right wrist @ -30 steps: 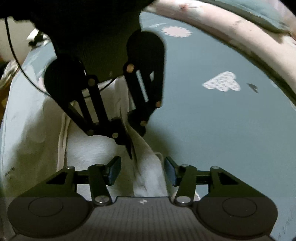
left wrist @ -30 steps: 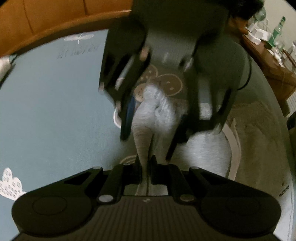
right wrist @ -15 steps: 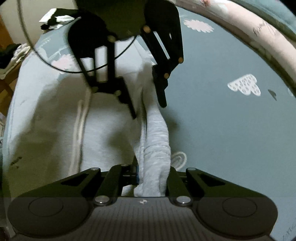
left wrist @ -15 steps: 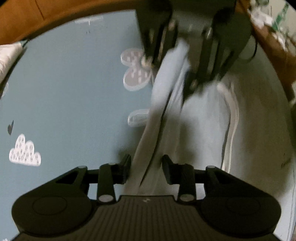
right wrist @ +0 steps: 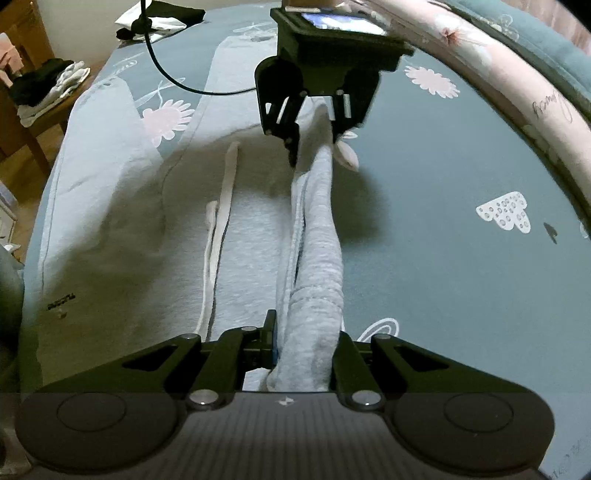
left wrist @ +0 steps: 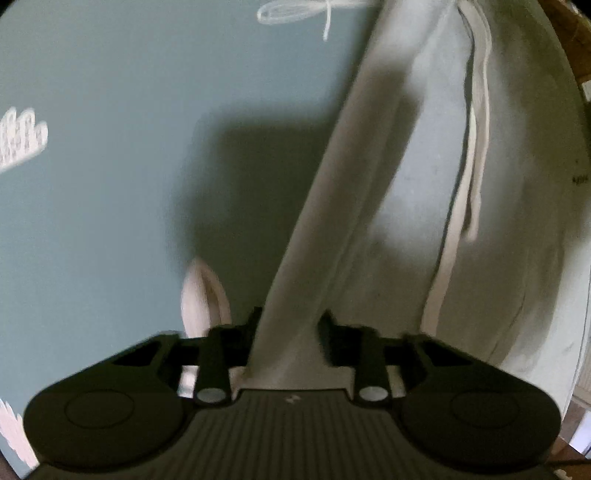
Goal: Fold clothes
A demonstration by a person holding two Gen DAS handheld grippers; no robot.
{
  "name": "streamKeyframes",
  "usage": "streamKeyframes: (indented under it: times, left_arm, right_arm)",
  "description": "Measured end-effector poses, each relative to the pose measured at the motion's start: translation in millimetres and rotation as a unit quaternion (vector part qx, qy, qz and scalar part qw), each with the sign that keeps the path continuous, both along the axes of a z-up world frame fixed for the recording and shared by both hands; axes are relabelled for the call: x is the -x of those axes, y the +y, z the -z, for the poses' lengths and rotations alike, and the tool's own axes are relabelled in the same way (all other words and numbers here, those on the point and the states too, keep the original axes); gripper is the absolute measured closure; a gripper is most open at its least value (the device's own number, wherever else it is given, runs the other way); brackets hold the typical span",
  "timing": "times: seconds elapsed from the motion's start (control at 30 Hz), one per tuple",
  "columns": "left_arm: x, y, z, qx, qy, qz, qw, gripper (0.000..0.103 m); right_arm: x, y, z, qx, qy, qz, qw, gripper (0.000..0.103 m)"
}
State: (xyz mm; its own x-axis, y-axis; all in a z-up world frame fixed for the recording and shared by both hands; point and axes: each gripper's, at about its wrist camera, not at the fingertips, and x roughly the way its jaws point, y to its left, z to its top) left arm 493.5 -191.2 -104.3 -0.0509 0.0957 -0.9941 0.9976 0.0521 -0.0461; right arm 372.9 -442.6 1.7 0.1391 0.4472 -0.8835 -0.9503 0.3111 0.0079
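Note:
Grey sweatpants with white drawstrings lie spread on the bed, legs running to the far end. A raised fold of their right edge is stretched between both grippers. My right gripper is shut on the near end of this fold. My left gripper points down at the far end, its jaws closing tight on the fold. In the left wrist view the same band of cloth runs up from between the left gripper fingers. The rest of the sweatpants lies to the right.
The teal bedsheet carries white cloud and flower prints. A pink-edged quilt runs along the right. A wooden side table with piled clothes stands at the left. Dark and white clothes and a black cable lie farther off.
The two grippers have drawn apart, stretching the fold between them. The right gripper closed on the cloth. The left gripper opened midway, slid along the fold and now grips it again, lower over the bed.

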Motion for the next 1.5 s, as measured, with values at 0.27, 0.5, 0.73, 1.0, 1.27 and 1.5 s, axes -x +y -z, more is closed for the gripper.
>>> streamKeyframes:
  times: [0.27, 0.5, 0.73, 1.0, 1.27, 1.5]
  left_arm:
    - [23, 13, -19, 0.016, -0.052, -0.038, 0.9978, 0.102]
    - [59, 18, -46, 0.018, -0.125, -0.064, 0.9899, 0.102]
    - [105, 12, -77, 0.021, -0.189, -0.08, 0.9784, 0.103]
    - [168, 9, -94, 0.042, -0.251, -0.093, 0.9625, 0.103]
    - [264, 14, -90, 0.066, -0.284, -0.011, 0.9564, 0.103]
    - [320, 14, -64, 0.069, -0.29, 0.082, 0.9511, 0.103]
  right_arm:
    - [7, -2, 3, 0.011, -0.014, 0.02, 1.0, 0.095]
    - [24, -1, 2, 0.027, -0.055, 0.04, 0.997, 0.095]
    - [54, 1, -14, 0.035, -0.094, 0.058, 0.993, 0.095]
    - [115, 18, -31, 0.093, -0.172, 0.075, 0.978, 0.095]
    - [202, 45, -5, 0.187, -0.254, 0.042, 0.948, 0.095]
    - [248, 58, 15, 0.234, -0.274, 0.019, 0.932, 0.095]
